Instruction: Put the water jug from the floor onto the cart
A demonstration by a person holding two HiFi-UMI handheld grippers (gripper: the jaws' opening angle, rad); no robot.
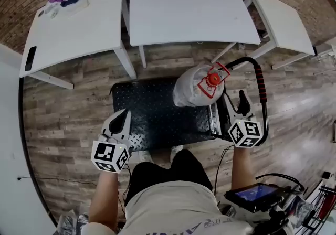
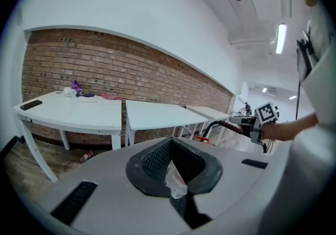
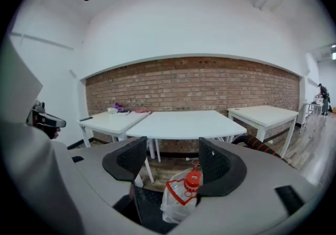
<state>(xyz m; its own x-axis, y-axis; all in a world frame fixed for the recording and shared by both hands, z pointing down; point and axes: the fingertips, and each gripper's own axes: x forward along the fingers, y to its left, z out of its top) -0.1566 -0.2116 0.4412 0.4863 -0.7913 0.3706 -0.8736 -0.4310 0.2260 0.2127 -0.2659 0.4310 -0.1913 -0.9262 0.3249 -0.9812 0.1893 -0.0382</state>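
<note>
Water jug [image 1: 191,91] with a red cap stands upright on the black deck of the cart [image 1: 149,116], at the end by the handle [image 1: 260,87]. The right gripper [image 1: 242,102] hovers just beside it, jaws spread and empty. The left gripper [image 1: 123,117], over the deck's opposite corner, has its jaws pressed together.

No words, brands or numbers legible anywhere. Only black-and-white square code markers on the cubes of the left claw [image 1: 122,117] and right claw [image 1: 242,98]. Purple shirt lettering [image 1: 185,228] cut off at the frame edge; blue screen [image 1: 253,193] too small to read.
</note>
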